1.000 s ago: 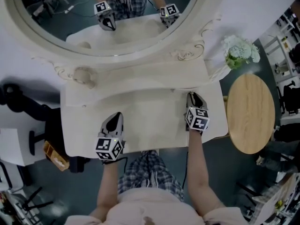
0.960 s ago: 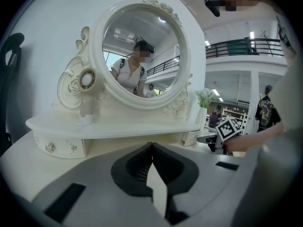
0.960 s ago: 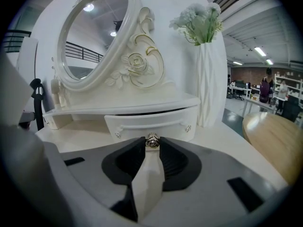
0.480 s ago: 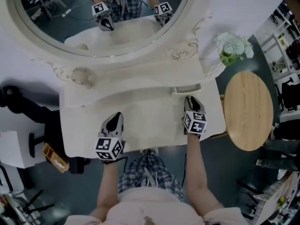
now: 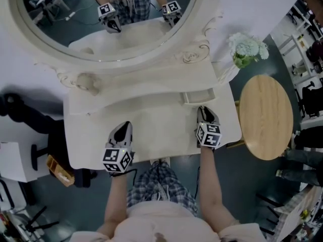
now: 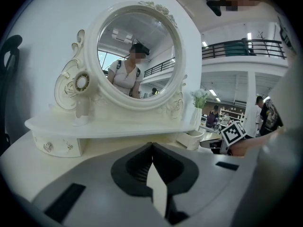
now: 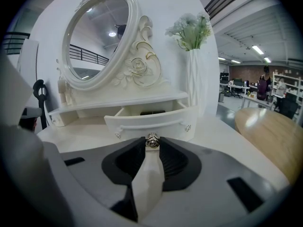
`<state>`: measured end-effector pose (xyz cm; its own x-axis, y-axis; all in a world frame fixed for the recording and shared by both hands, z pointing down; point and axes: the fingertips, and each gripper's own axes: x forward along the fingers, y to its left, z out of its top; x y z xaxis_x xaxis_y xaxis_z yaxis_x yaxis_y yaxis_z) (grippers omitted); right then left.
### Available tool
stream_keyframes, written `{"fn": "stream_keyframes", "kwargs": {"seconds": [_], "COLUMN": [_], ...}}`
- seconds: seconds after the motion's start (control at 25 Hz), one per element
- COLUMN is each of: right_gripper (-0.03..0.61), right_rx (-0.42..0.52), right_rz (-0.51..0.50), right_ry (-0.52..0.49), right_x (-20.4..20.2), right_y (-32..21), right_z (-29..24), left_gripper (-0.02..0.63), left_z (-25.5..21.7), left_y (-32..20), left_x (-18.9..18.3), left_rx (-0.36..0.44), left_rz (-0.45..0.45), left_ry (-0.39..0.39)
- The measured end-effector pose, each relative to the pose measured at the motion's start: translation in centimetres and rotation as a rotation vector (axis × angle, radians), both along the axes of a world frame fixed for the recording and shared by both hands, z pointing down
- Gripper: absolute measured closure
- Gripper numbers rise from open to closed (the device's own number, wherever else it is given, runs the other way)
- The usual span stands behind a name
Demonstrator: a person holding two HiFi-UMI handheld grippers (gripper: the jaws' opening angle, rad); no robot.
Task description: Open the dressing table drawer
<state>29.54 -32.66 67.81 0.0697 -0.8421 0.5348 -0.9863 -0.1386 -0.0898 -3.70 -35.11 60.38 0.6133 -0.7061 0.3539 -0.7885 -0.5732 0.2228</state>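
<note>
Tabletop, drawer interior obscured

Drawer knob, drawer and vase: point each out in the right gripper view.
drawer knob (image 7: 152, 140), right gripper view, its round metal head.
drawer (image 7: 142, 122), right gripper view, middle of its curved front panel.
vase (image 7: 193, 84), right gripper view, its white body.

drawer below mirror, vase seemingly right
</note>
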Motion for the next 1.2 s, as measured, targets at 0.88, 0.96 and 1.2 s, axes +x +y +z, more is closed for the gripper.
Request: {"fn": "stream_keyframes", "kwargs": {"seconds": [0.88, 0.96, 1.2], "right_gripper": [0.469, 0.468, 0.456], "right_rx": [0.014, 0.015, 0.019], "right_rz": [0.003, 0.004, 0.004], "right_ry": [-0.005, -0.009, -0.033], "right_x": [0.2, 0.2, 0.1], "right_y": [1.5, 1.5, 1.4], "right_z": [-0.2, -0.2, -0.2], "left_gripper": [0.588, 0.588, 0.587], "left_z": [-0.2, -0.1, -0.3], "left_y": [0.3, 0.4, 0.5], "left_x": [0.7, 0.6, 0.4], "left_rx": [0.000, 0.000, 0.004], "left_rz": [0.007, 0.005, 0.002], "left_ry": [-0.002, -0.002, -0.001]}}
